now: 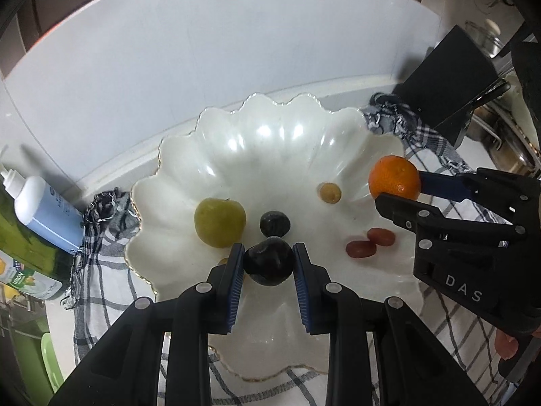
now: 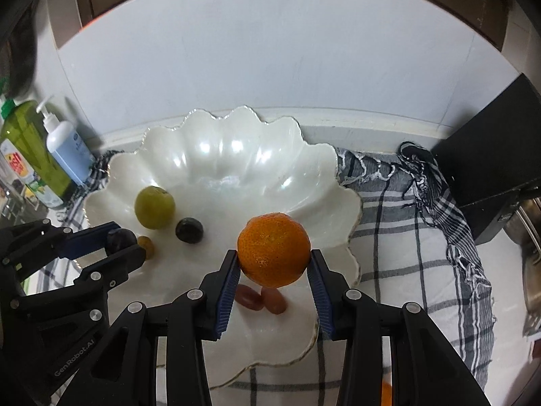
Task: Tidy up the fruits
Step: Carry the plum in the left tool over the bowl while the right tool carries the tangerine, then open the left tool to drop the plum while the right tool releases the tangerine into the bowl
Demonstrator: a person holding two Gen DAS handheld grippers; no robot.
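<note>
At the far left of the counter stand a green dish-soap bottle (image 2: 23, 155) and a white-and-blue pump bottle (image 2: 66, 149), beside the grey checked cloth (image 2: 416, 237) that lies under the white scalloped bowl (image 2: 236, 155). Already resting in the bowl's left half are a round green fruit (image 1: 219, 222), a small dark grape (image 1: 275, 224) and a small yellow-brown grape (image 2: 146, 245); another pale grape (image 1: 330, 192) and two red grapes (image 1: 370, 243) lie toward its right. The left gripper (image 1: 268, 264) is nearly closed, its blue pads pressed on a dark purple plum (image 1: 268, 262) held over the near left part of the bowl. The right gripper (image 2: 274, 264), jaws somewhat wider, clamps a bright orange mandarin (image 2: 274, 249) above the bowl's near right, over the red grapes. A black box (image 2: 493, 169) sits far right. The task looks well along: most fruit is collected, and these two pieces remain to be set down and released; an orange patch at the right view's bottom edge may be another fruit, though I cannot tell.
</note>
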